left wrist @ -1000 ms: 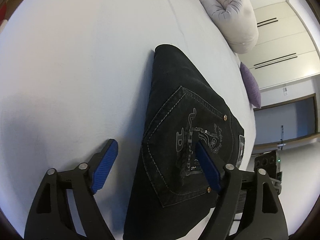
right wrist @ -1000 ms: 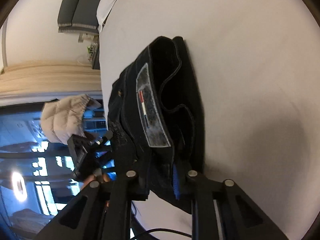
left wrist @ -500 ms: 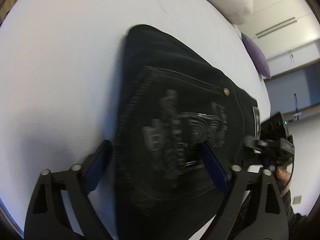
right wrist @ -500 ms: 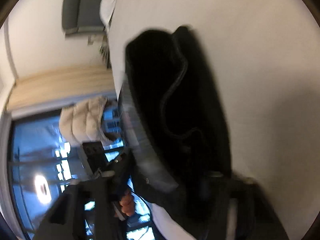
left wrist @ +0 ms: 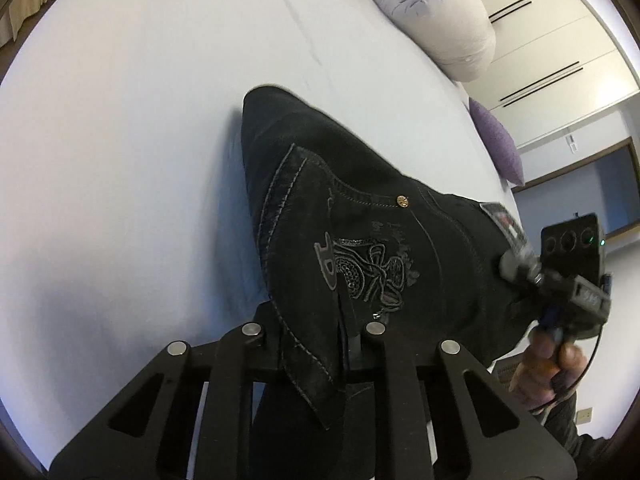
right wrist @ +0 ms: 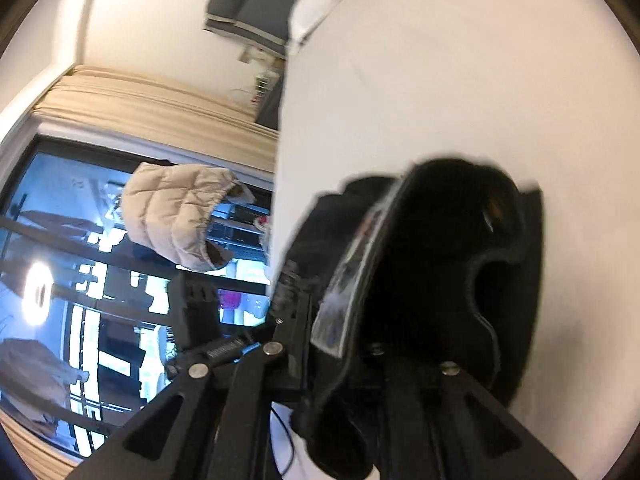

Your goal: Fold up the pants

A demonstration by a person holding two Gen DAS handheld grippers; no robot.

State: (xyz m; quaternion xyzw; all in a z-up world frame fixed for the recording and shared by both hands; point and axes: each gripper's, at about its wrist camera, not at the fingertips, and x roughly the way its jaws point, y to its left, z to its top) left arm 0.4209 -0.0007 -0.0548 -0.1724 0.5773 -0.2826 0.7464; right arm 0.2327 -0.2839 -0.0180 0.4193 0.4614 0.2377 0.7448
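My left gripper [left wrist: 316, 332] is clamped on the near edge of the black pants [left wrist: 360, 240], and my right gripper [right wrist: 348, 356] is pinched on the waistband end, so the bundle hangs between them, its far corner resting on the white bed [left wrist: 140, 120]. The pants look already folded into a compact packet, back pocket up. I judge what remains is setting it down flat and letting go.

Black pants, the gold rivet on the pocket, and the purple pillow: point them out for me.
black pants [left wrist: 360, 208]: left wrist view, on the fabric above the back pocket.
gold rivet [left wrist: 402, 200]: left wrist view, at the pocket corner.
purple pillow [left wrist: 496, 140]: left wrist view, on its middle.
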